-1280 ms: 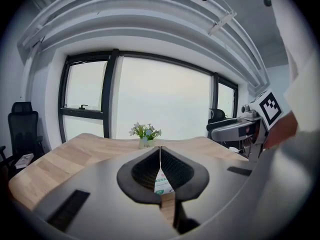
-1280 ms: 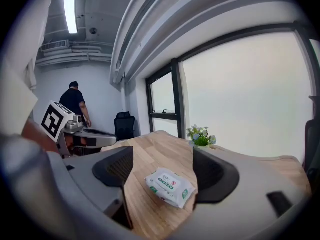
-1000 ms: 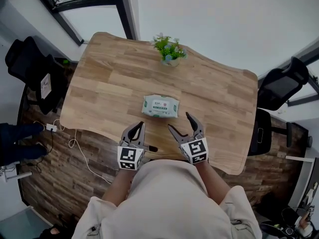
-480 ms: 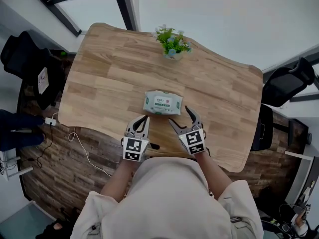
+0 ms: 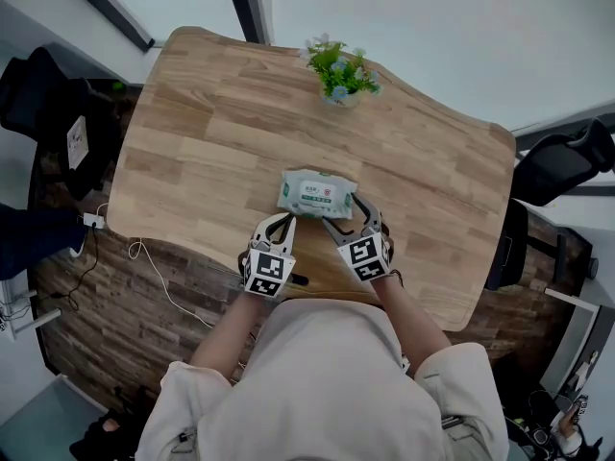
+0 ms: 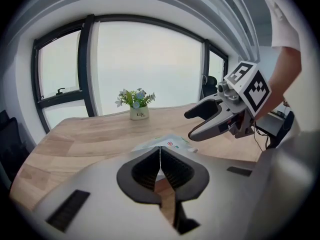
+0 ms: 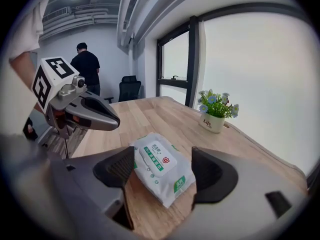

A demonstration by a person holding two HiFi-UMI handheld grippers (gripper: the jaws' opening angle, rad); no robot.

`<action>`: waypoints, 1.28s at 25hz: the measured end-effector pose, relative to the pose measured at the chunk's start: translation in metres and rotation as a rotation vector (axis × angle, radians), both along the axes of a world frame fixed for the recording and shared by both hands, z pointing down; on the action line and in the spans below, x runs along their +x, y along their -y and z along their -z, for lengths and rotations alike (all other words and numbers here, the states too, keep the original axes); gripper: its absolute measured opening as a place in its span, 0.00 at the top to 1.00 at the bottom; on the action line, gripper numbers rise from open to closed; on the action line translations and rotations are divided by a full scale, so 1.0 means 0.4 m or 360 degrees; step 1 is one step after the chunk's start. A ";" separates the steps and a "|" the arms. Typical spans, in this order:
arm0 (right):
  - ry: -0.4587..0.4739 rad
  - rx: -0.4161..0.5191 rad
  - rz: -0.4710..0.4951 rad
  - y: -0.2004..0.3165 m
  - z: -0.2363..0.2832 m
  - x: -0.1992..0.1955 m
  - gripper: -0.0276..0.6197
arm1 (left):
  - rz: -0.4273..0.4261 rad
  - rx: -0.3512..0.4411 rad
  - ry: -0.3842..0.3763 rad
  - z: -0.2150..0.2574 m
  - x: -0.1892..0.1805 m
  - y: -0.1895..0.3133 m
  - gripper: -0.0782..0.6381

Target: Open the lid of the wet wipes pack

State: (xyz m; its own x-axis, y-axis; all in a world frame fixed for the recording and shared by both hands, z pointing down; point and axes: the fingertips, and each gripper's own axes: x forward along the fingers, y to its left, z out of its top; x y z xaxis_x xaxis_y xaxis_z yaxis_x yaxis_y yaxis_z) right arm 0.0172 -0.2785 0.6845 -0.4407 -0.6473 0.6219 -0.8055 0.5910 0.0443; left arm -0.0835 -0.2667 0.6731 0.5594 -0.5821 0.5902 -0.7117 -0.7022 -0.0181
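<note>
Between the right gripper's (image 7: 163, 156) jaws lies the wipes pack (image 7: 162, 176) — lid (image 7: 155, 156) closed.

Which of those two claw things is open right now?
The right gripper: its jaws stand wide apart, the wet wipes pack showing between them. The left gripper has its jaws pressed together, holding nothing.

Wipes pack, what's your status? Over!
Left gripper shut, empty. Right gripper open, at near edge of wet wipes pack. Lid closed, pack flat on table. Nothing blocking; flower pot far off.
</note>
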 end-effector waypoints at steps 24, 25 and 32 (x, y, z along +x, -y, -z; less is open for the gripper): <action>-0.0296 -0.0140 0.0224 0.055 -0.161 -0.041 0.41 | -0.0086 -0.0207 0.0144 -0.202 0.027 0.057 0.86; -0.0301 -0.0145 0.0229 0.056 -0.166 -0.043 0.41 | -0.0080 -0.0217 0.0145 -0.210 0.025 0.059 0.86; -0.0330 -0.0165 0.0266 0.055 -0.184 -0.052 0.41 | -0.0064 -0.0253 0.0109 -0.233 0.026 0.062 0.86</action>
